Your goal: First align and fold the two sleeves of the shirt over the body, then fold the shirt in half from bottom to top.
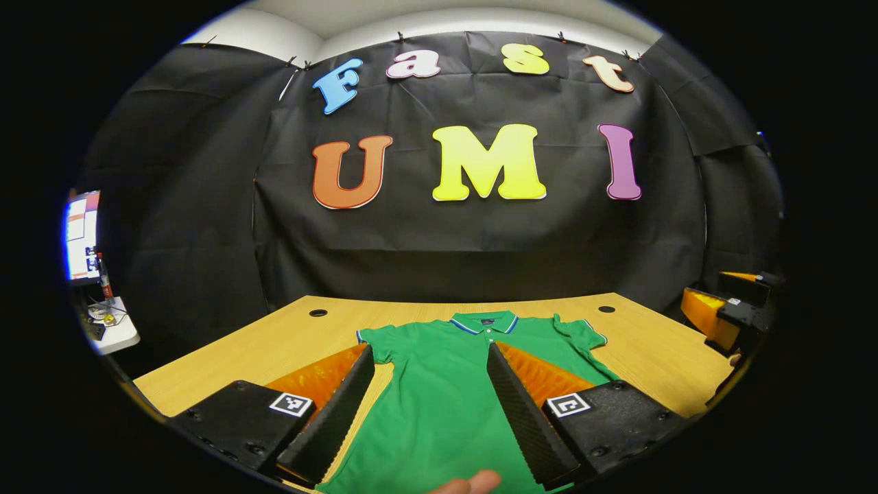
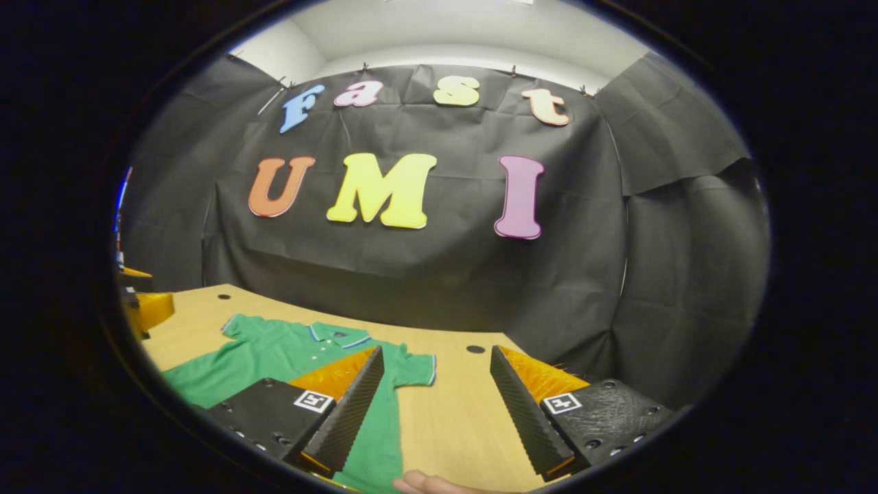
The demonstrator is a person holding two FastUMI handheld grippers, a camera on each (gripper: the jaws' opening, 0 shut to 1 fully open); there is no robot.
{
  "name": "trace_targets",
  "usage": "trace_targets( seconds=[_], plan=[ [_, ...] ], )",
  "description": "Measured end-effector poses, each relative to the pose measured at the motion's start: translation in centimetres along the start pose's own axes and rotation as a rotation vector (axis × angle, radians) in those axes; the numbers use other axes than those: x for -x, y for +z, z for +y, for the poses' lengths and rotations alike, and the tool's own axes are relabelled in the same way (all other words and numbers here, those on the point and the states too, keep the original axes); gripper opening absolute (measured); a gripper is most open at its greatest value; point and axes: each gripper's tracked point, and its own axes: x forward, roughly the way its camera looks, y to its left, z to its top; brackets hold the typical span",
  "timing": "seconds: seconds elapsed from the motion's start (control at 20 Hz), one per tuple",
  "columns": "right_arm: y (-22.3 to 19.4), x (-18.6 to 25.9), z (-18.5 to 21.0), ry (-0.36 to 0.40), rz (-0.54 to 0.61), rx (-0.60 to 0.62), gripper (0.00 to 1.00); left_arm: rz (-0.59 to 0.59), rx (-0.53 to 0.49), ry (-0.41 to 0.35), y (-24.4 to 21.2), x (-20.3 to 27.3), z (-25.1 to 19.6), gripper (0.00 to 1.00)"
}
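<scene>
Close to the camera in the left gripper view, a fingertip [image 1: 473, 484] of the person poked in at 6 o'clock. Just above it the left gripper [image 1: 431, 357] had its two fingers spread wide apart, holding nothing. Between them lay the green shirt [image 1: 446, 391], flat on the wooden table [image 1: 274, 343], with its collar [image 1: 484, 322] toward 12 o'clock and both short sleeves out to the sides. The table had two small round holes near its far edge, one at 11 o'clock [image 1: 317, 313] and one at 1 o'clock [image 1: 606, 309]. At 3 o'clock the other gripper [image 1: 727, 312] peeked in at the edge; I could not tell from here how its fingers stood. A lit screen [image 1: 82, 237] stood at 9 o'clock.

Next, in the right gripper view, a bit of a hand [image 2: 425, 484] showed at 6 o'clock. The right gripper [image 2: 437, 360] also had its fingers spread wide, holding nothing, over bare table [image 2: 453, 405]. The green shirt [image 2: 274, 357] lay at 8 o'clock, partly behind one finger. One sleeve [image 2: 415, 370] reached toward the middle.
</scene>
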Motion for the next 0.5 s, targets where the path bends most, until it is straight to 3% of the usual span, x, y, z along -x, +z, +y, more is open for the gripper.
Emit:
trace_targets(
  seconds=[0.15,0.3,0.5],
  plan=[
    [-1.0,-5.9,-0.6,0.001,0.051,-0.011,0.93,0.022,-0.006,0.013,-1.1,-1.0,0.3,1.0],
    [-2.2,-12.5,-0.9,0.008,0.131,-0.035,0.97,0.048,0.008,0.031,-2.1,-1.7,1.0,1.0],
    [-5.9,-21.2,-0.7,-0.004,0.25,-0.028,0.95,0.061,0.015,0.059,-2.9,-2.6,1.9,1.0]
  ],
)
